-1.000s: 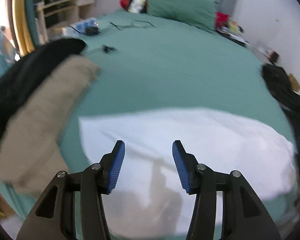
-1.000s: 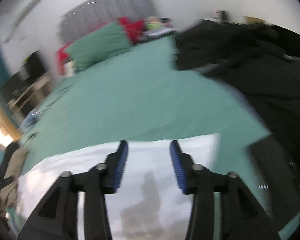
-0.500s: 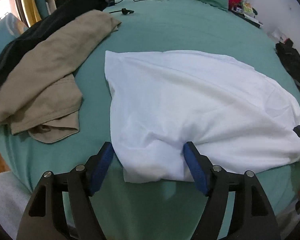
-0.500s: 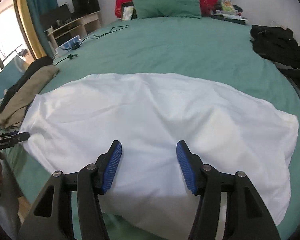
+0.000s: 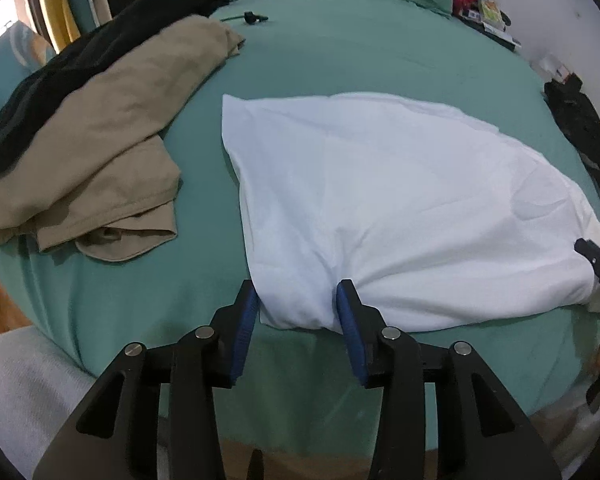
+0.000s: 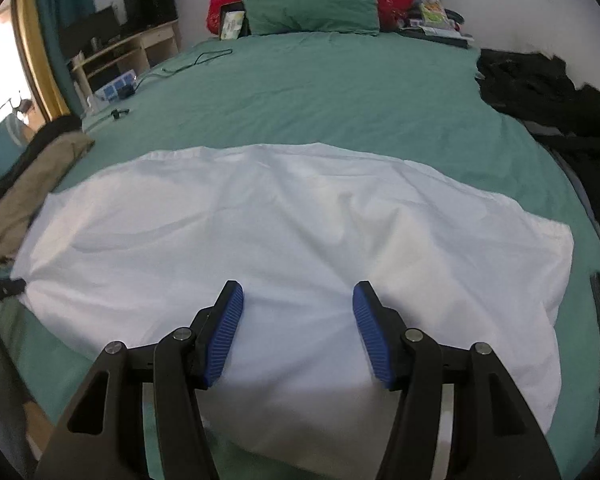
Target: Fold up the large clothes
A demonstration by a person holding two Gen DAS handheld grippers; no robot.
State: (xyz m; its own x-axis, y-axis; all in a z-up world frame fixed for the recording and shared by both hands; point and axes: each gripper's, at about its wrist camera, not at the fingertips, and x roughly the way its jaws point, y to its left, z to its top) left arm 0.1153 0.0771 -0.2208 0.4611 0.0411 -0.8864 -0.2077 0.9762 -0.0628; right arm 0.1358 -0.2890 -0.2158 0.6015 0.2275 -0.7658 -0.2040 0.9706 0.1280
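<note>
White cloth: one big white cloth (image 5: pixel 384 204) lies spread on the green bed (image 5: pixel 340 52), near the bed's front edge.
Left claw: the left claw (image 5: pixel 298 300) has just been closing. A bunched corner of the white cloth sits between its blue pads (image 5: pixel 244 332). I cannot tell if the pads squeeze it.
Right claw: the right claw (image 6: pixel 298 312) is open, with its blue pads wide apart. It hangs over the near edge of the white cloth (image 6: pixel 284 240) and grips nothing.
Only the left view shows: the full tan cloth (image 5: pixel 100 152) with a black cloth (image 5: pixel 80 68) on top, left of the white cloth and apart from it.
Only the right view shows: one green pillow (image 6: pixel 308 2) and a red one (image 6: pixel 224 0) at the head of the bed, and a black pile (image 6: pixel 540 92) along the right side.
Count: two claws, one white cloth, one tan cloth.
</note>
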